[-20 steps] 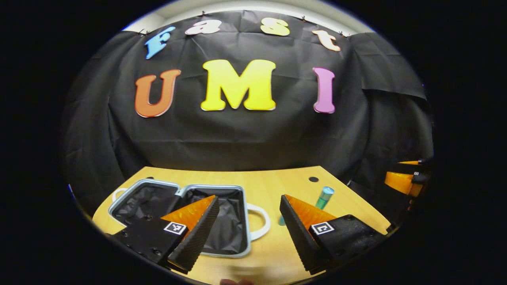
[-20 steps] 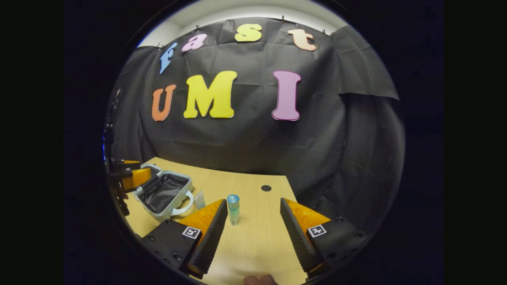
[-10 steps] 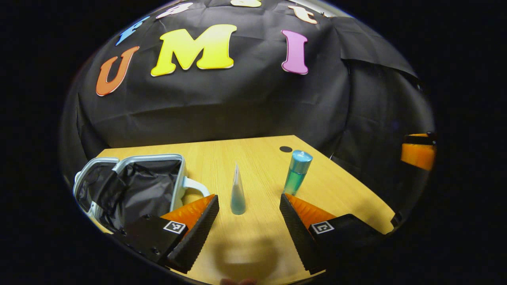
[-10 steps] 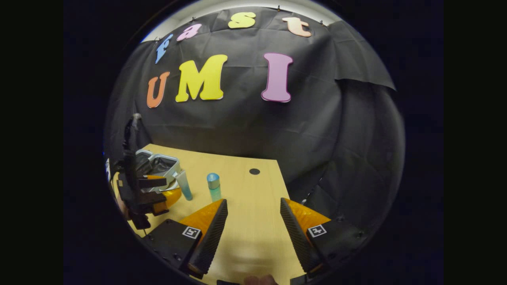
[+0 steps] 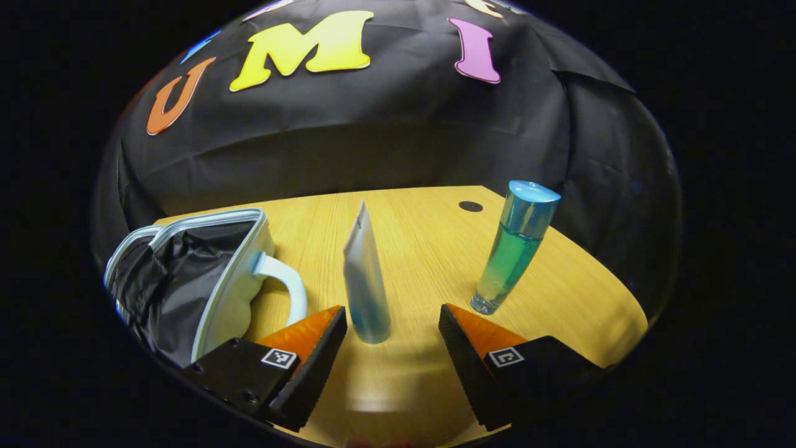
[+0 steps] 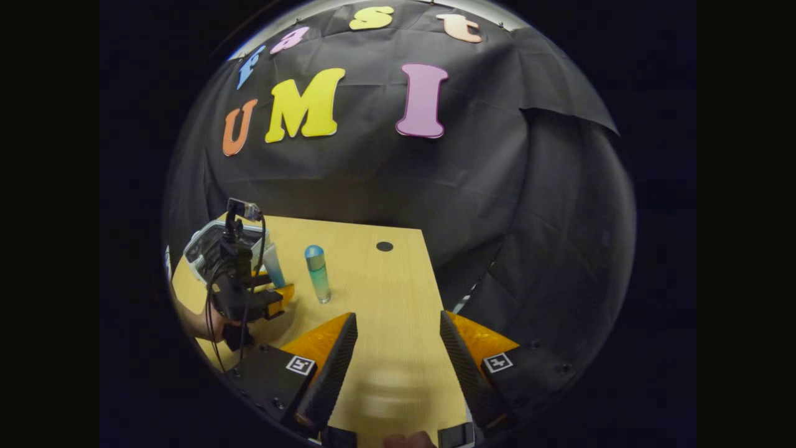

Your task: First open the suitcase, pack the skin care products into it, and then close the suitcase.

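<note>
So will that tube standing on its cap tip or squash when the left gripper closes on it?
The tube is tall on a narrow cap, so a nudge would probably topple it. Its flat, tapering body looks soft and may give. The left gripper is open around its base.

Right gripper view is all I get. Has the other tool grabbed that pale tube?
Observer: No. In the left gripper view the left tool is open, and the tube stands upright inside its gap, unsqueezed.
Operator: Is the suitcase open? That tool blocks it for me.
Observer: Yes. The suitcase lies open beside the tube, with its dark lining showing and no product in the part I can see.
</note>
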### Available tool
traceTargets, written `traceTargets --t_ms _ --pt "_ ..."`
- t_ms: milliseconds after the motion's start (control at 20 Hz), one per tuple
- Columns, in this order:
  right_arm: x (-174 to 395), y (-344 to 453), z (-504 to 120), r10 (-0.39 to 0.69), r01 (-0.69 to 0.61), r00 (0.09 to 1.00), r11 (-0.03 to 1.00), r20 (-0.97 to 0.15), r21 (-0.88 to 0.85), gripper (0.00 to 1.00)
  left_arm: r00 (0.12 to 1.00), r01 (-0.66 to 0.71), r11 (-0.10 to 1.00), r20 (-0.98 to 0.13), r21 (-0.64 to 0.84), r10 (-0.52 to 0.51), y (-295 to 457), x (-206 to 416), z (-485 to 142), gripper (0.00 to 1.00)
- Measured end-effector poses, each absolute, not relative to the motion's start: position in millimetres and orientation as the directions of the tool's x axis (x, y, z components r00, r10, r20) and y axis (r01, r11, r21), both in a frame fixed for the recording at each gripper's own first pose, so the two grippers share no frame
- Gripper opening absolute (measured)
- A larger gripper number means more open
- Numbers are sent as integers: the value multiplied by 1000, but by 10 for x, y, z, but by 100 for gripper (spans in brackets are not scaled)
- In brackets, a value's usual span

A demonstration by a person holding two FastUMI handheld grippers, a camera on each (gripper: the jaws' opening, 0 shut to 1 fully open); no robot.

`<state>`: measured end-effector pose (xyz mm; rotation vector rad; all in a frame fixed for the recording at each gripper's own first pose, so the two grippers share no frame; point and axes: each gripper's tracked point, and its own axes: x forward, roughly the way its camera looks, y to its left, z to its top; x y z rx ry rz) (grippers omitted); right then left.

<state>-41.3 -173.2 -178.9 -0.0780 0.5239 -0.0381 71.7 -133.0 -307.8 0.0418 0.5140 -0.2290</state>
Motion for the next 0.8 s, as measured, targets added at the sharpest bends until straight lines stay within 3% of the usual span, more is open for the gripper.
traceTargets --t_ms 100,150,200,250,450,550,700,750,800 --pt "-392 -1715 -1769 -51 11 867 996 -495 -83 79 845 217 976 -498 -13 -194 -1327 742 -3123 95" --pt "-392 -1709 -1767 -48 8 867 997 -496 -82 79 846 210 978 -501 -7 -185 -1320 761 -3151 100" --pt "-383 -1706 -1772 -47 7 865 997 -499 -81 79 847 203 979 -502 -1 -176 -1309 780 -3148 94" --pt "-371 -1709 -1786 -46 8 863 997 -503 -78 79 854 195 981 -492 5 -167 -1310 831 -3137 98" --pt "-360 -1728 -1804 -50 20 856 998 -514 -63 80 828 161 987 -546 17 -125 -1265 904 -3245 88" --pt "-347 -1726 -1776 -53 26 859 998 -509 -60 79 815 141 990 -569 5 -113 -1211 933 -3292 78" --pt "-332 -1716 -1758 -54 28 862 998 -504 -59 79 810 134 991 -577 7 -106 -1172 942 -3288 54" --pt "-327 -1702 -1758 -54 28 863 998 -503 -58 79 805 137 990 -584 11 -105 -1160 933 -3299 56" --pt "-324 -1697 -1763 -54 29 863 998 -502 -58 79 804 142 990 -585 12 -109 -1167 942 -3290 44"
